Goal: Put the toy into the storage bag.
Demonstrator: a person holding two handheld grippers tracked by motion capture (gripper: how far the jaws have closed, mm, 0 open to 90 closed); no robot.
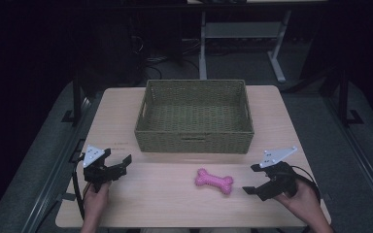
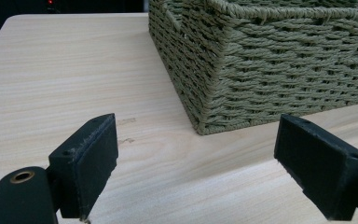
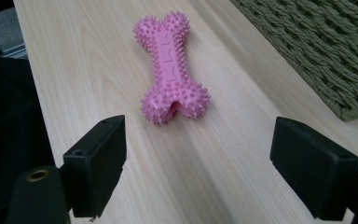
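A pink spiky bone toy (image 1: 214, 181) lies flat on the wooden table (image 1: 165, 204), in front of a green woven basket (image 1: 193, 141) whose inside looks bare. My right gripper (image 1: 250, 178) rests just right of the bone, open, with nothing between its jaws. In the right gripper view the bone (image 3: 170, 65) lies ahead of the open gripper (image 3: 200, 135), end toward me, with the basket (image 3: 321, 51) at the upper right. My left gripper (image 1: 118, 156) sits near the table's left front, open and holding nothing. Ahead of the left gripper (image 2: 196, 137) stands the basket's near corner (image 2: 261, 74).
Bare tabletop (image 2: 65, 70) stretches left of the basket. A second table's metal legs (image 1: 277, 63) stand beyond the far edge, over a dark floor with cables. The person's hands hold both grippers at the near edge.
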